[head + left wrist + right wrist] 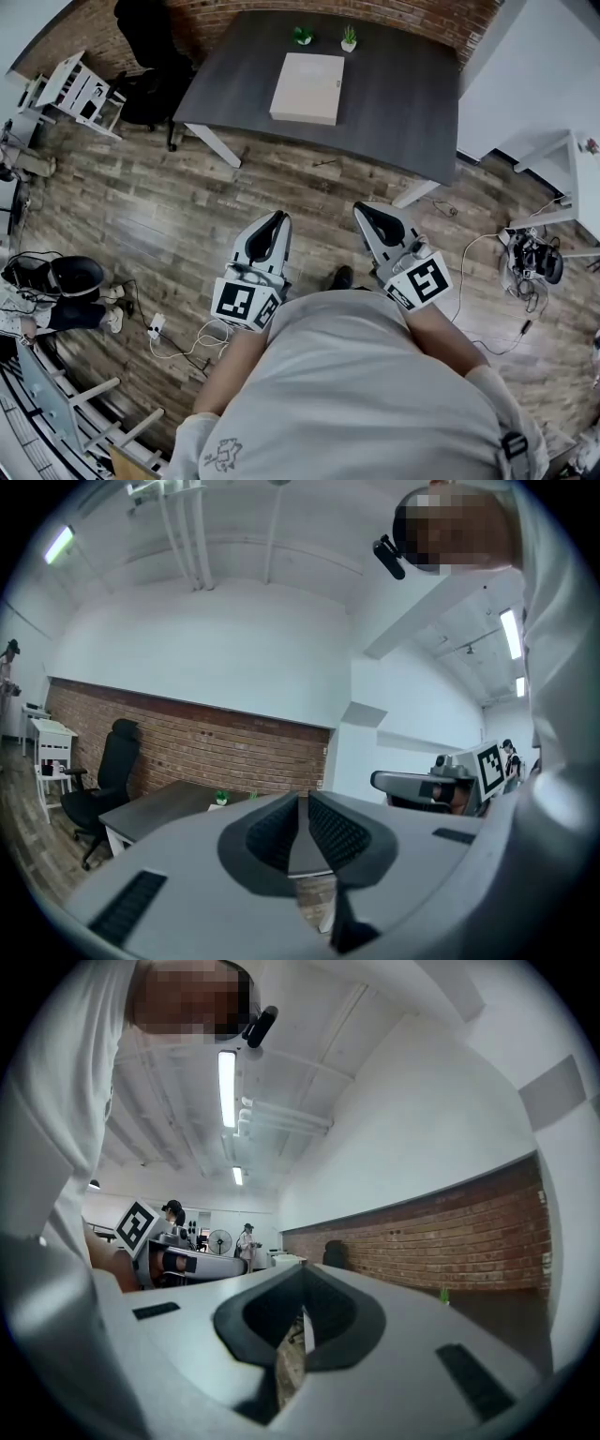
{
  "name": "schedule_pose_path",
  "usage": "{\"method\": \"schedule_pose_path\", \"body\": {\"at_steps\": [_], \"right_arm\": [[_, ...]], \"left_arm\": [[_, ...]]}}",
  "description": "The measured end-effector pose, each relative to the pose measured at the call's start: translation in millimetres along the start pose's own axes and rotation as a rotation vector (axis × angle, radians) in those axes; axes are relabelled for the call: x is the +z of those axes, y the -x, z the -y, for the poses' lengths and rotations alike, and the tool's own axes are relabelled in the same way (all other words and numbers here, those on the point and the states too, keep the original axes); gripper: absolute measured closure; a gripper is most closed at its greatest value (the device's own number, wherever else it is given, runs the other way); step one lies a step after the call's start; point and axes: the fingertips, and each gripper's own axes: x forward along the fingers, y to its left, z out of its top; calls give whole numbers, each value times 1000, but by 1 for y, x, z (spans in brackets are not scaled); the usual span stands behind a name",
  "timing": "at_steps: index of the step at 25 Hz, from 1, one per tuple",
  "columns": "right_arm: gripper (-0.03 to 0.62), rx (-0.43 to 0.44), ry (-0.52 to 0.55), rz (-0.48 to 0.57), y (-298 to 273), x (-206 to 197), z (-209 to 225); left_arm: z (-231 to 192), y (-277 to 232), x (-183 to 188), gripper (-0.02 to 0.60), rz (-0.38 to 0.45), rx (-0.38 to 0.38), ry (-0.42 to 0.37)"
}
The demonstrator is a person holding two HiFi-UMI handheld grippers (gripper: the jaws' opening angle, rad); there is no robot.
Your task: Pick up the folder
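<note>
Head view | flat beige folder (307,88) | left hand-held gripper (276,219) narrow | right hand-held gripper (363,212) closed

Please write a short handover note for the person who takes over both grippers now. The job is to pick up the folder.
Left gripper: jaws a narrow gap apart, nothing between them.
Right gripper: jaws together, empty.
Both point level, over the wooden floor, and have not reached the dark grey table.
The flat beige folder lies on that table, just in front of two small green potted plants.
Done: nothing yet; the folder is untouched.
Left: step up to the table, open the jaws, grip the folder at an edge and lift it.
</note>
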Motion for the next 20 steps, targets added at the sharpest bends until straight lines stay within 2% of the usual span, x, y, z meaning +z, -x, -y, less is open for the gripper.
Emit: {"method": "schedule_pose_path", "body": {"at_steps": [3, 13, 20], "right_arm": [[589, -15, 1, 9, 4, 1, 26], [465, -62, -20, -2, 13, -3, 71], [413, -93, -9, -16, -3, -7, 93]], "left_arm": [[8, -23, -4, 525, -11, -20, 2], [17, -81, -4, 481, -31, -93, -16], [3, -120, -2, 472, -33, -159, -14]]}}
